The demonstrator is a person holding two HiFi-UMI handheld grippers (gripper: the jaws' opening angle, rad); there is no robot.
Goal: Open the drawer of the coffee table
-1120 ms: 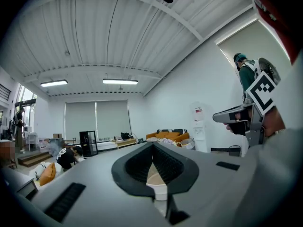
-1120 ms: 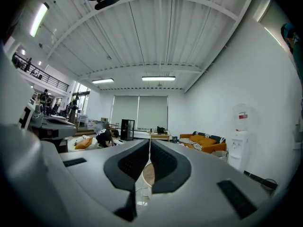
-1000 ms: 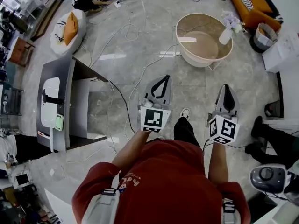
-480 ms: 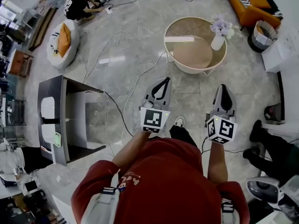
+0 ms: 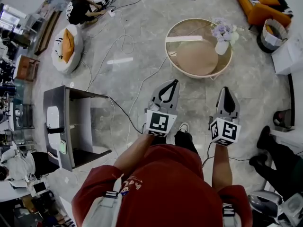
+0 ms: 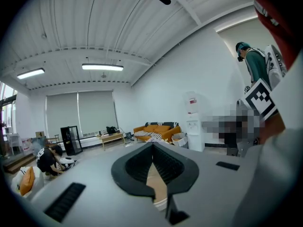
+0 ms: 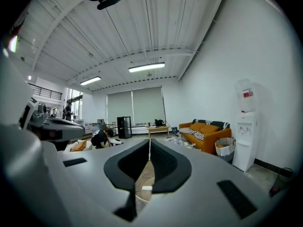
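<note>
The round beige coffee table [image 5: 195, 56] stands on the marble floor ahead of me, with a white vase of flowers [image 5: 221, 45] on its right side. No drawer shows in any view. My left gripper [image 5: 174, 82] is held out level, short of the table's near rim, its jaws shut on nothing. My right gripper [image 5: 226, 89] hangs beside it, to the right, also shut and empty. In the left gripper view the closed jaws [image 6: 152, 144] frame a beige patch of the table [image 6: 154, 183]; the right gripper view shows its jaws [image 7: 149, 140] closed in the same way.
A dark grey desk [image 5: 61, 126] stands at the left. Cables [image 5: 137, 93] trail over the floor toward the table. An orange sofa [image 5: 255, 4] and a basket [image 5: 272, 34] are at the back right. One person sits on the floor [image 5: 80, 8]; another's legs [image 5: 274, 155] are at the right.
Both grippers have travelled forward with me toward the coffee table, and the desk has slid back along the left. The jaws of both stayed shut.
</note>
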